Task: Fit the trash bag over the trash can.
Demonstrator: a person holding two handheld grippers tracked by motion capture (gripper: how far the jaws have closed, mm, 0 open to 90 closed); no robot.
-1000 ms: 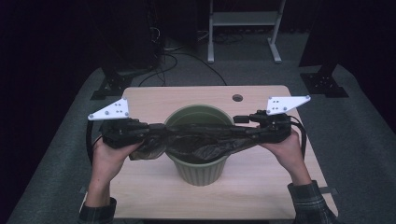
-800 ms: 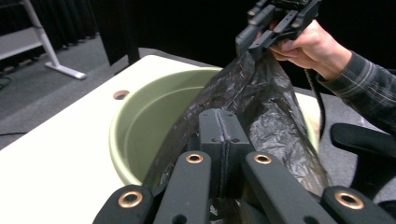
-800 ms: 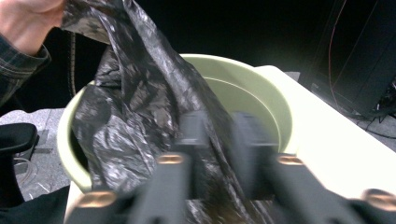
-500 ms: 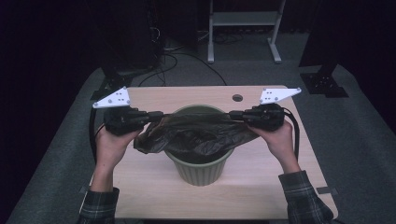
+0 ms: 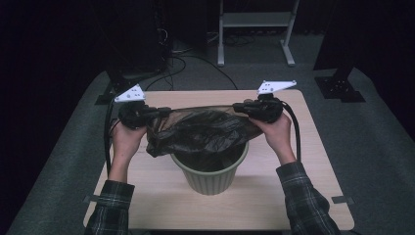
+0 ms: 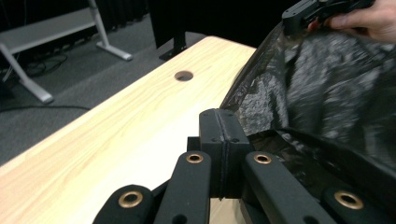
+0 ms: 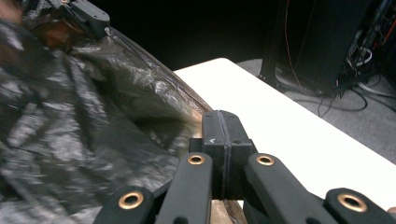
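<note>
Black bag (image 5: pixel 200 129) stretched taut above green bin (image 5: pixel 210 169) mid-counter (image 5: pixel 313 186), top edge clamped at each end by left hand-held gripper (image 5: pixel 164 111) and right hand-held gripper (image 5: pixel 238 106), bare counter all around.

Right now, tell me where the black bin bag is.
In the high view the black bin bag hangs stretched between the left gripper and right gripper, over the green bin at the table's middle.

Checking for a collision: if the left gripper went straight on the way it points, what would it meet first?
Likely the black bag stretched ahead of the left gripper, then the right gripper pinching its far edge. Depth is unclear; bare table lies just beside that line.
</note>
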